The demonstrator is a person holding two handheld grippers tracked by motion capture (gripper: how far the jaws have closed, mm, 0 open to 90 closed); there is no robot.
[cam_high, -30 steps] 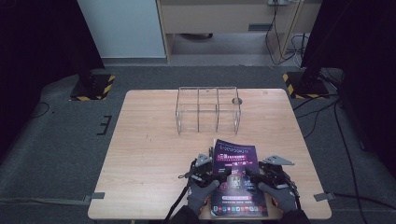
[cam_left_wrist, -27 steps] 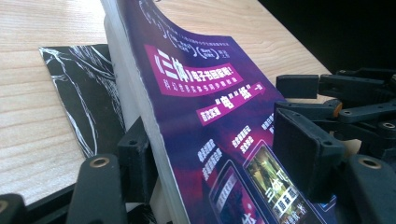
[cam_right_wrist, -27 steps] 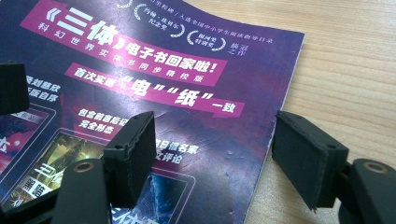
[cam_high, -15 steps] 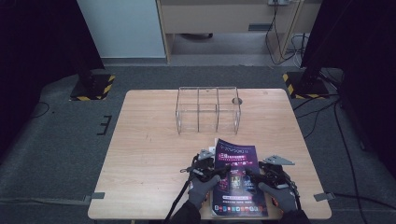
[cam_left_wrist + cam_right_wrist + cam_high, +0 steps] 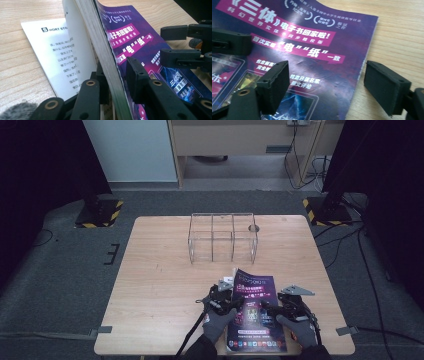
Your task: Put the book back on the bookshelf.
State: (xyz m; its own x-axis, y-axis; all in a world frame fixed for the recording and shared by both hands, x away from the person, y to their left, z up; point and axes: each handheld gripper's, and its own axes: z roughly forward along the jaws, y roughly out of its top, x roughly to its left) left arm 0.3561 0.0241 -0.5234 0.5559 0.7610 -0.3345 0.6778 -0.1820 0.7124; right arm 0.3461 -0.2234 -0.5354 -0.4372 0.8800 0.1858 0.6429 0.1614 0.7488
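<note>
A purple magazine (image 5: 256,312) lies near the table's front edge, between two gloved hands. In the left gripper view its cover (image 5: 140,42) and a thick wad of pages are lifted off a white printed page (image 5: 57,55). My left gripper (image 5: 117,77) (image 5: 236,301) has just been closing and now pinches that wad at the left edge. My right gripper (image 5: 329,85) (image 5: 270,307) has just been opening. Its jaws stand wide, one over the cover (image 5: 299,32) and one over bare wood past the right edge, gripping nothing.
A clear acrylic rack (image 5: 222,237) with dividers stands at the back middle of the wooden table (image 5: 160,270), beside a small round grommet (image 5: 253,227). Yellow-and-black stand bases sit on the floor beyond both far corners.
The left gripper's jaws have drawn together on the magazine's left edge. The right gripper's jaws have spread a little. Neither hand has shifted noticeably.
</note>
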